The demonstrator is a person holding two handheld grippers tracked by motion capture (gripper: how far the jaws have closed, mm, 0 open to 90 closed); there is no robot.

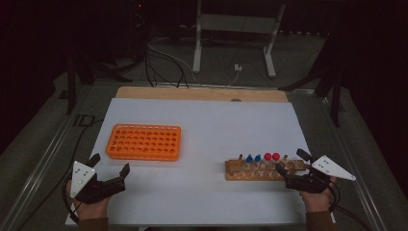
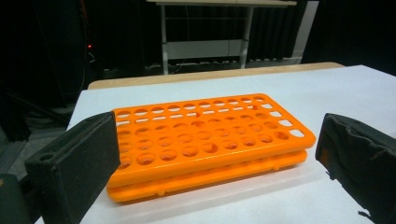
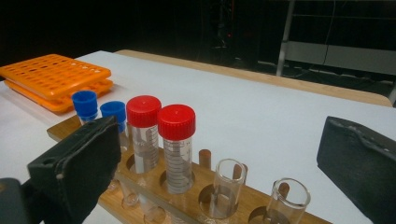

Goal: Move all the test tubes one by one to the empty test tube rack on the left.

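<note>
An orange tube rack (image 1: 144,142) with many empty holes lies left of centre on the white sheet. My left gripper (image 1: 109,166) is open just in front of it, and its own view has the rack (image 2: 205,140) between the two black pads. A wooden rack (image 1: 264,169) at the right holds two red-capped tubes (image 3: 161,140), two blue-capped tubes (image 3: 100,112) and uncapped clear tubes (image 3: 224,186). My right gripper (image 1: 292,161) is open at the wooden rack's right end, nothing between its jaws.
The white sheet (image 1: 207,125) covers a wooden tabletop (image 1: 202,94) whose far edge shows. Metal rails run along both sides of the table. Behind it stand a white frame's legs (image 1: 233,43) and loose cables on the floor.
</note>
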